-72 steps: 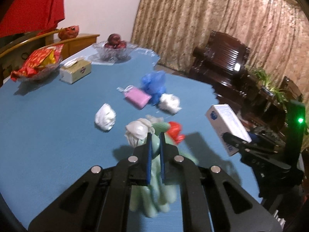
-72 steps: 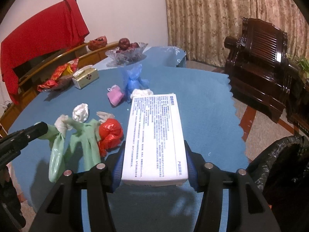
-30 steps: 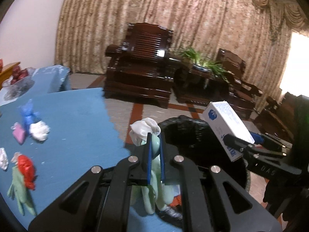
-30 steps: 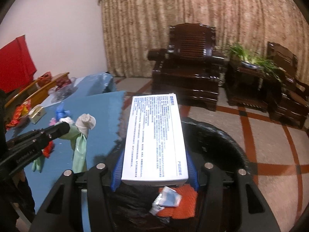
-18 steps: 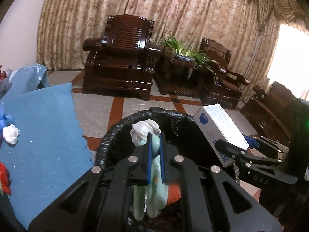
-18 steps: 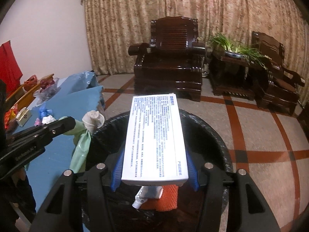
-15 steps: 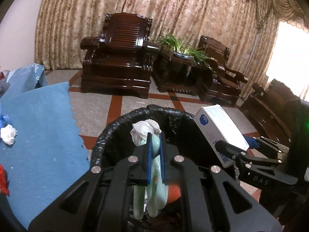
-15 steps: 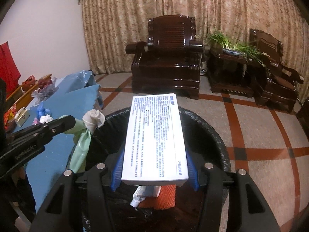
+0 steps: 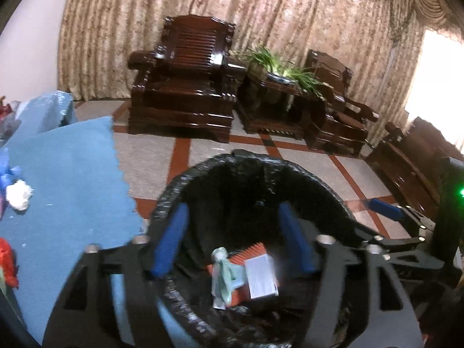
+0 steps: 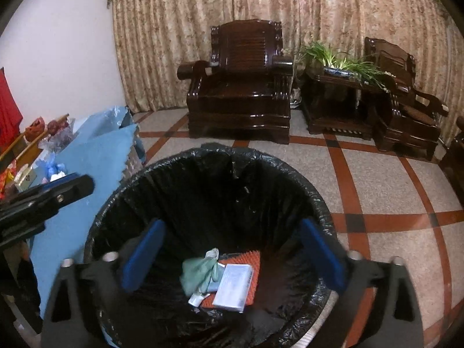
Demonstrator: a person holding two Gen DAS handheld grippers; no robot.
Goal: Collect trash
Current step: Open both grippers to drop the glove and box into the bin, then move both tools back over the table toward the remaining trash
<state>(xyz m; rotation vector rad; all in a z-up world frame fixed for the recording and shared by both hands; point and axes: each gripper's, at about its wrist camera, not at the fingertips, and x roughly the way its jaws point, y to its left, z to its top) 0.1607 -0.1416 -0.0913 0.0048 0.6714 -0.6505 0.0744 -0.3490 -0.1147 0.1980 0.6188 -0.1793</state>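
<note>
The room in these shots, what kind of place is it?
Most likely a home living room: carved dark wooden armchairs stand before a patterned floor-length curtain, with a potted plant on a side table between them. A black-lined trash bin sits beside a blue-covered table.

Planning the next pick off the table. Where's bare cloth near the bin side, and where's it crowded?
Bare: the blue tablecloth from its scalloped edge beside the bin inward. Crowded: the far left, around the white wad, blue bag and red wad. The bin floor is taken by the green glove and white box.
</note>
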